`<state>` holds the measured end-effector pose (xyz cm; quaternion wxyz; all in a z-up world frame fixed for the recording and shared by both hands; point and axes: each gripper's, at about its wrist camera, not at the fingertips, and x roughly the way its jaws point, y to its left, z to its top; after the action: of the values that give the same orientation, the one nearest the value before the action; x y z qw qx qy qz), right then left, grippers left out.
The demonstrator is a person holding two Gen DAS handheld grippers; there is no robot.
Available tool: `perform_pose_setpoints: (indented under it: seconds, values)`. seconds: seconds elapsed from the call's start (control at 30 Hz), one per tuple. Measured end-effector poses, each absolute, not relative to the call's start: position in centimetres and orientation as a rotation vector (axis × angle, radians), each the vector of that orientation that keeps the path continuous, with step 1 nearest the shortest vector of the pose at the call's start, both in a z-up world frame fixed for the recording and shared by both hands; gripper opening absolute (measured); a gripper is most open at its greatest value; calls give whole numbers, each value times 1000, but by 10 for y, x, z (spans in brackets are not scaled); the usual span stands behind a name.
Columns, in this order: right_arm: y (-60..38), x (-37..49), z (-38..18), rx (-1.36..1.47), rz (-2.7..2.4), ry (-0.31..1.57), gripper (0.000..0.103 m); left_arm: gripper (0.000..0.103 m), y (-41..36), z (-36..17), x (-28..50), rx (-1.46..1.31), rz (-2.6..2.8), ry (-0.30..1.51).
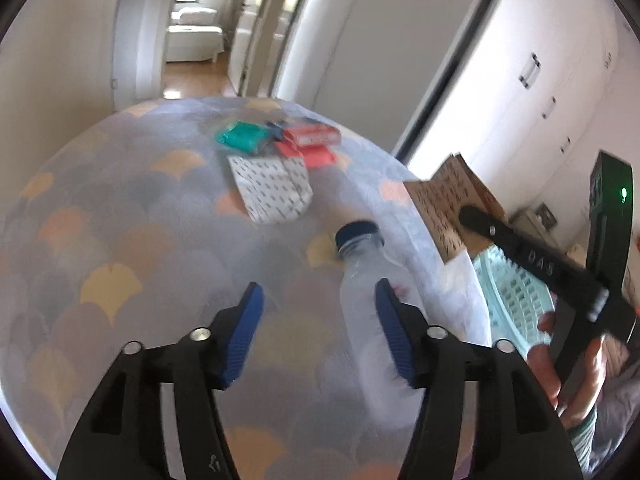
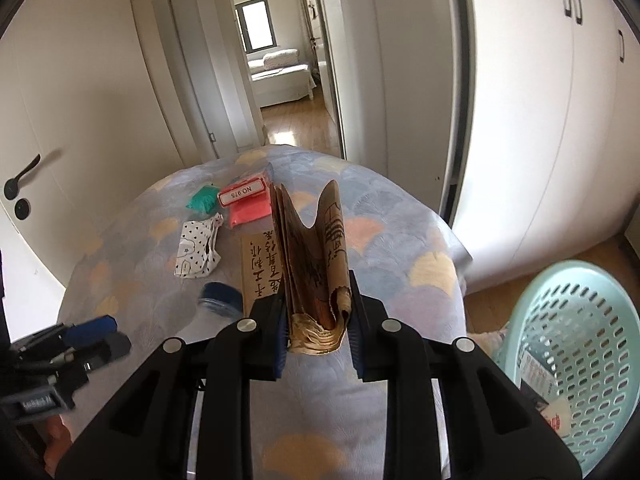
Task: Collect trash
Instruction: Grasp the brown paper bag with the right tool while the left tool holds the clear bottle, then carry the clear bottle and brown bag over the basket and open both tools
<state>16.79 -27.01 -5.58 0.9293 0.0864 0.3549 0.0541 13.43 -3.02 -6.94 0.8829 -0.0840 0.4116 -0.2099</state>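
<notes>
Right wrist view: brown paper bag (image 2: 316,264), crumpled, printed with black characters, clamped upright between right gripper (image 2: 318,344) jaws; left gripper (image 1: 318,332) jaws parted.

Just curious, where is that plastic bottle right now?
In the left wrist view the plastic bottle lies on the bed, by the open left gripper.

I face white wardrobe doors (image 2: 540,120) at right; wooden floor (image 2: 296,120) runs through an open doorway (image 2: 280,60) to a daylit window (image 2: 258,26).

Patterned bedspread (image 2: 400,248), white wardrobe (image 2: 540,120)
</notes>
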Motion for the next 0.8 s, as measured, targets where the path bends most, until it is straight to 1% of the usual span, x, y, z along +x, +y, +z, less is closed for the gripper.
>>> perform_pose_setpoints:
  seconds: [0.03,0.07,0.2,0.33,0.4,0.43,0.53,0.6,0.67,0.8]
  values:
    - [-273,165,-56,189,110,728,22,73,-34,-71,131,-185,-463,874]
    - [-277,161,-56,202,107,726,22,77,-39,-73,130,-194,-488,887]
    - [-293,148,-55,214,67,713,22,77,-72,-87,129,-182,-543,951]
    - [-309,136,-51,230,31,699,22,78,-102,-97,129,-155,-546,965]
    - [-320,130,-51,243,14,695,22,75,-115,-101,132,-146,-541,979]
    - [-326,128,-51,250,6,695,22,72,-119,-103,131,-136,-528,984]
    - [-338,122,-54,264,-10,692,22,71,-124,-106,129,-122,-497,989]
    - [-343,119,-55,274,-18,691,22,69,-125,-105,128,-122,-480,983]
    - [-349,115,-54,288,-25,686,22,64,-128,-101,125,-103,-468,965]
    - [-365,101,-41,304,-46,636,22,61,-133,-84,120,-119,-516,905]
